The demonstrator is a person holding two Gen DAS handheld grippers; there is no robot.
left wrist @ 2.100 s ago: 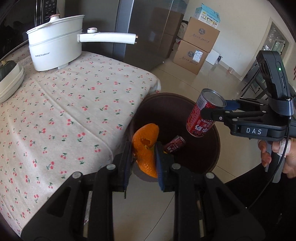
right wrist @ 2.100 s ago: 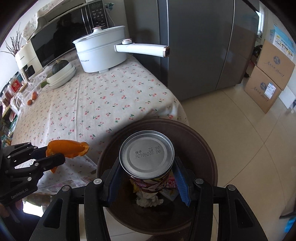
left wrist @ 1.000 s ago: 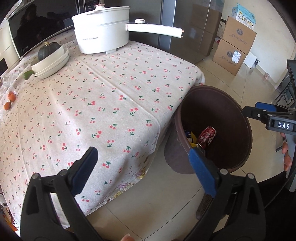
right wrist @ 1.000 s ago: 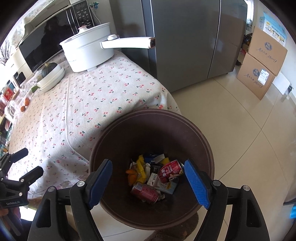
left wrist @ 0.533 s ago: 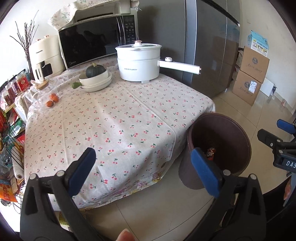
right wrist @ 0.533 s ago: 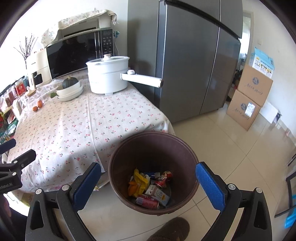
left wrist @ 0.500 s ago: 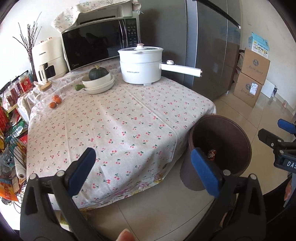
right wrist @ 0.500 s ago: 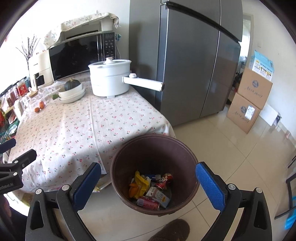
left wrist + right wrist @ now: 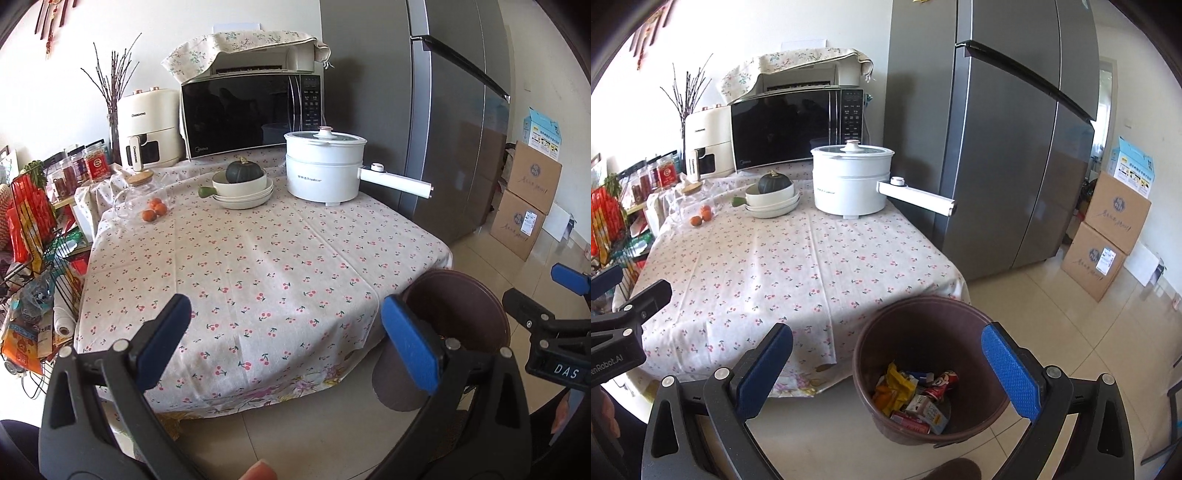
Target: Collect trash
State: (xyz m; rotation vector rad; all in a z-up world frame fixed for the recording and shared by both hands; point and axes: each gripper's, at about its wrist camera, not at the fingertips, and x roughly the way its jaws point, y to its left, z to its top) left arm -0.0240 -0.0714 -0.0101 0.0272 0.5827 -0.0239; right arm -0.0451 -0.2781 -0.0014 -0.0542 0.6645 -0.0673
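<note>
A brown round trash bin stands on the floor at the table's near right corner; it also shows in the left wrist view. Inside lie a red can, orange peel, yellow wrappers and other packets. My left gripper is open and empty, held back from the table's front edge. My right gripper is open and empty, held above and in front of the bin. Each gripper shows at the edge of the other's view.
The table with a cherry-print cloth carries a white electric pot with a long handle, stacked bowls with a dark squash, small oranges, a microwave. A grey fridge and cardboard boxes stand right. A snack rack stands left.
Both grippers opened and dropped the orange peel and the can into the bin, then drew back and up from it. The view now takes in the whole table.
</note>
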